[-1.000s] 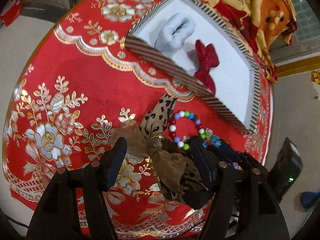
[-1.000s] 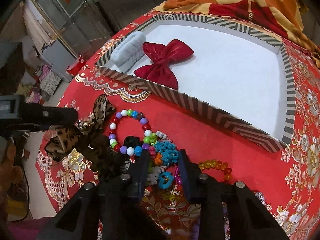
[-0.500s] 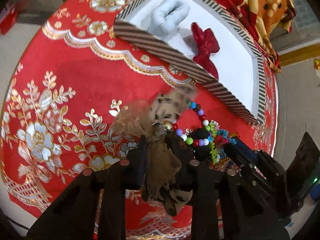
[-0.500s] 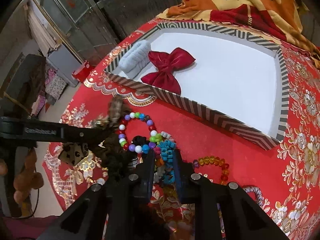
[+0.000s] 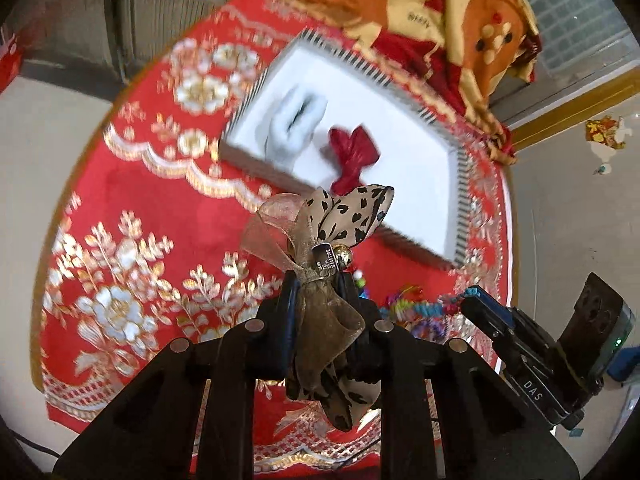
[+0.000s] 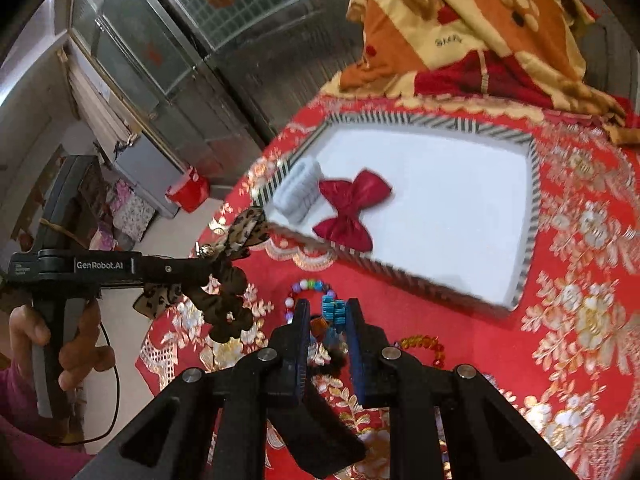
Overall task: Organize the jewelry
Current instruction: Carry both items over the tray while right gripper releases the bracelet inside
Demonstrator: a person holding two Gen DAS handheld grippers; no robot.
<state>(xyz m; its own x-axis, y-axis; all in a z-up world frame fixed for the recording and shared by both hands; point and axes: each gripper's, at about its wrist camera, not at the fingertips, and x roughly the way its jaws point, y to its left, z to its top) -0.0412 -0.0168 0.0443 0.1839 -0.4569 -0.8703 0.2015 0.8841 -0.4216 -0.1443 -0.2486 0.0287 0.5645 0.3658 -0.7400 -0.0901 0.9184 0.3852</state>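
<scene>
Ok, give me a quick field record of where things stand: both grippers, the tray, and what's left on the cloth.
left gripper: shut on leopard bow, held above the cloth
right gripper: shut on turquoise bracelet, jaws just closed
tray: holds grey scrunchie and red bow, side by side
left on tablecloth: multicolour bead bracelet, amber bracelet

Leopard-print bow (image 5: 340, 240) with sheer brown ribbon and gold bead: pinched in left claw (image 5: 318, 280), off the desk. Turquoise bead piece (image 6: 334, 309): clamped in right claw (image 6: 329, 312). Striped-rim white tray (image 6: 530, 200) holds red bow (image 6: 352, 204) beside grey fluffy scrunchie (image 6: 300, 190). Multicolour bead bracelet (image 6: 306, 286) and amber bracelet (image 6: 424, 344) lie on red cloth near tray
</scene>
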